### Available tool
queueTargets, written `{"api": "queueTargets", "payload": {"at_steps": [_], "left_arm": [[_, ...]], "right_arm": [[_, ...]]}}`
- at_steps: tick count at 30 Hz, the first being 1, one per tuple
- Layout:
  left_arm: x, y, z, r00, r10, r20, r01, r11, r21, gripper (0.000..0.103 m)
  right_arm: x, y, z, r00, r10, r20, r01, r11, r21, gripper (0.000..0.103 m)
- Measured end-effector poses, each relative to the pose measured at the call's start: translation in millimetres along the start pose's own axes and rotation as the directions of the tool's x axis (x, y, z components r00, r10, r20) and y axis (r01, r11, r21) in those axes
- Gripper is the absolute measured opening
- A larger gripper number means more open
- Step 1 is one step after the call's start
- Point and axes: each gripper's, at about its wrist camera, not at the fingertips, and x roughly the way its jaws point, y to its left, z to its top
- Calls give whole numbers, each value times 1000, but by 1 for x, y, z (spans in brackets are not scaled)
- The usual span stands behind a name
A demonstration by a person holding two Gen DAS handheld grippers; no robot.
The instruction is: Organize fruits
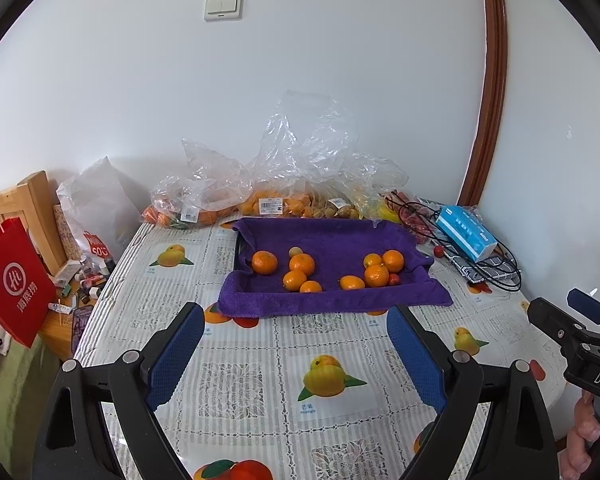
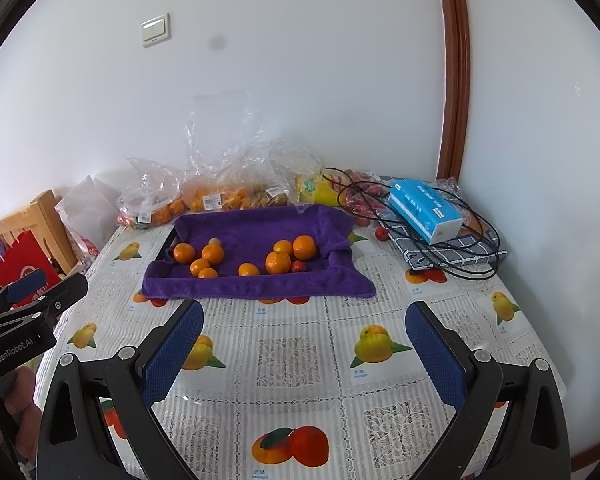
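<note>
Purple towel-lined tray (image 1: 332, 300) at the table's far centre, holding eight loose mandarins (image 1: 264, 262) in a left group and a right group. A pale small fruit (image 1: 295, 251) lies far left; a small red fruit (image 1: 393, 279) lies near right.

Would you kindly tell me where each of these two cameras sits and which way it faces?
Left wrist view: sits on the left claw, facing forward and down over the fruit-printed tablecloth toward the purple towel-lined tray of oranges; both its blue-padded fingers show, open, with the right claw at the right edge.
Right wrist view: sits on the right claw, facing the same tray; its open fingers show, with the left claw at the left edge.
Shared: tray, tablecloth, blue tissue pack.
</note>
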Motion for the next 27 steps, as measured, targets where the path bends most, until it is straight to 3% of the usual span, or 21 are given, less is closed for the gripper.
{"api": "queueTargets", "payload": {"at_steps": [27], "left_arm": [[-1, 2, 1, 1000, -4, 0, 4, 1000, -7, 92]], "right_arm": [[-4, 2, 2, 1000, 10, 9, -10, 1000, 0, 100]]}}
